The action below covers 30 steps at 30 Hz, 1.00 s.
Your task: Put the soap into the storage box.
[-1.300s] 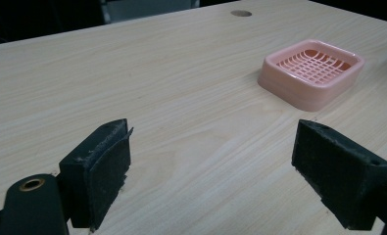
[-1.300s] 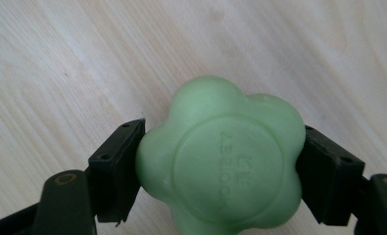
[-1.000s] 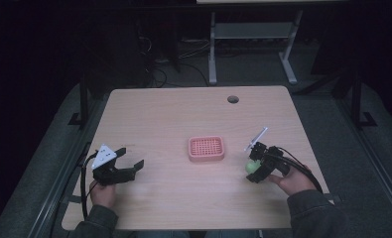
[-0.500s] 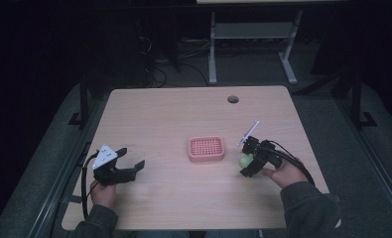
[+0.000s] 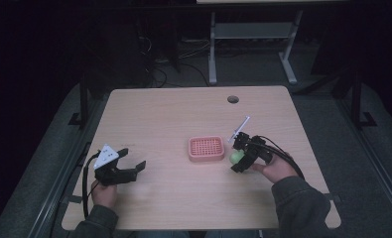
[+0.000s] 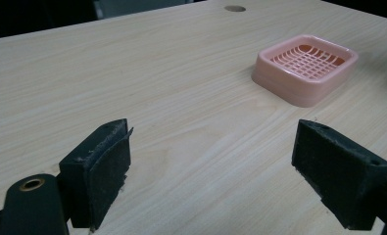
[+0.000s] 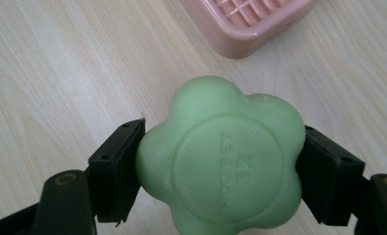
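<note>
Pale wood-grain tabletop (image 5: 173,119) runs under both of your hands, with dark floor and a metal table frame beyond its far edge. Nearest you, and well to the left of the pink soap dish (image 5: 206,148), your left gripper (image 5: 125,170) rests low over the wood with its jaws wide apart and nothing between them. Just to the right of the dish, your right gripper (image 5: 238,159) is clamped on the green flower-shaped soap (image 7: 220,156), one pad on each side of its lobed edge. The soap hangs clear of the table, close to the dish's near corner.

Treat that bar as light, stiff and probably slick: the rounded lobes give the pads little flat face, so it could twist or squirt out if you squeeze harder or tilt sharply. Your hold across the widest part looks sound. The slotted dish itself looks light enough to slide if bumped. Beyond it, a round cable hole (image 5: 232,99) sits near the table's far edge.
</note>
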Motion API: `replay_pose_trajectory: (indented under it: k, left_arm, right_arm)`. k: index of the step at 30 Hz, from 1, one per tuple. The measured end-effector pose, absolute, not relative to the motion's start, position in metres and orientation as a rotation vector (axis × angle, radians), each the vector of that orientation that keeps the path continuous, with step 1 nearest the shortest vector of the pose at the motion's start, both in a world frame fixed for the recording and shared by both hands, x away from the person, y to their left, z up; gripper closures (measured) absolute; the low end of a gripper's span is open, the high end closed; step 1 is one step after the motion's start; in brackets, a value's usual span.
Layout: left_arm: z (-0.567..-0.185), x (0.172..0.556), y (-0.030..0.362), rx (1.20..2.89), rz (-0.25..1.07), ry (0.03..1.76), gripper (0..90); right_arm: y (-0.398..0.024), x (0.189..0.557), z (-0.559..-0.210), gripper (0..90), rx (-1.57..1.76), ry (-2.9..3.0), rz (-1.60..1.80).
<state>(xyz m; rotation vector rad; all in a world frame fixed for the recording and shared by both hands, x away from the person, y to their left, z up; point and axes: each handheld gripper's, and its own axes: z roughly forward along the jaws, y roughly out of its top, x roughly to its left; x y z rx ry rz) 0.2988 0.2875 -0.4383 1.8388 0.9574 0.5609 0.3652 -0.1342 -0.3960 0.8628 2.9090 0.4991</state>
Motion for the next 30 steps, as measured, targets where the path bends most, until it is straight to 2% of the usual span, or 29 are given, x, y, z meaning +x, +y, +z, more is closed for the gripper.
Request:
replay_pose_trajectory:
  k: [30]
  left_arm:
    - [-0.437, 0.299, 0.287, 1.835, 0.563, 0.956, 14.0]
  right_arm:
    - [-0.098, 0.389, -0.379, 25.4, 0.772, 2.927, 0.49]
